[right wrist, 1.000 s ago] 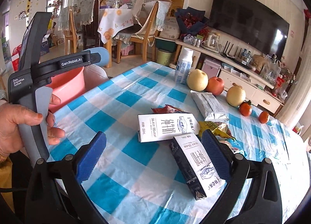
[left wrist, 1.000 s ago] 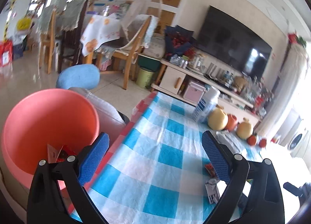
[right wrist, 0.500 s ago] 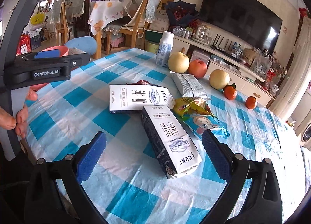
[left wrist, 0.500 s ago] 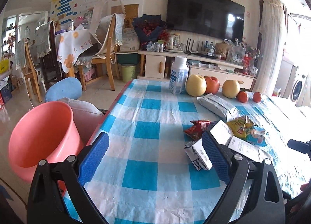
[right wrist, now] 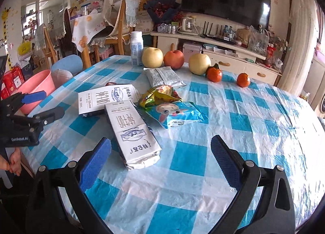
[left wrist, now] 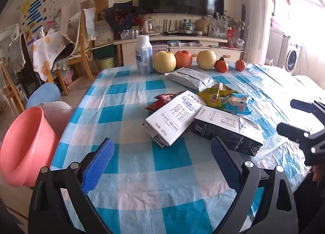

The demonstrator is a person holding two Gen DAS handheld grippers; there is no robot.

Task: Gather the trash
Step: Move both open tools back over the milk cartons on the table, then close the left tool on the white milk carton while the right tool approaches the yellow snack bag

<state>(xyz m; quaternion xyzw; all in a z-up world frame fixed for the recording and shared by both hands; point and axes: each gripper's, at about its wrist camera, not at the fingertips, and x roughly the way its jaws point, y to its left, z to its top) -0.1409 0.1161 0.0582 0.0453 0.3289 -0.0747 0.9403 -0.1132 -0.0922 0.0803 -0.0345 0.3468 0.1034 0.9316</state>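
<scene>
cartons first: with both the left tool (left wrist: 162,165) and right tool (right wrist: 160,163) released and empty over the blue-checked bench (right wrist: 233,116), straddle the nearest flattened white milk carton (right wrist: 132,132) across its narrow width, then carry it to the pink plastic bucket (left wrist: 24,144).

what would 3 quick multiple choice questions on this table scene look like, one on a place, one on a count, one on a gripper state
1. Where is the pink bucket?
A. on the table
B. beside the table's edge, lower than the top
C. on the TV stand

2. How many milk cartons lie on the table?
A. one
B. two
C. four

3. What is the right gripper doing?
A. open, holding nothing
B. shut on a carton
C. shut on an orange

Answers:
1 B, its rim sits below the checked cloth.
2 B, one carton lies near the gripper, the other carton behind it.
3 A, the fingers stand wide apart with nothing between them.
</scene>
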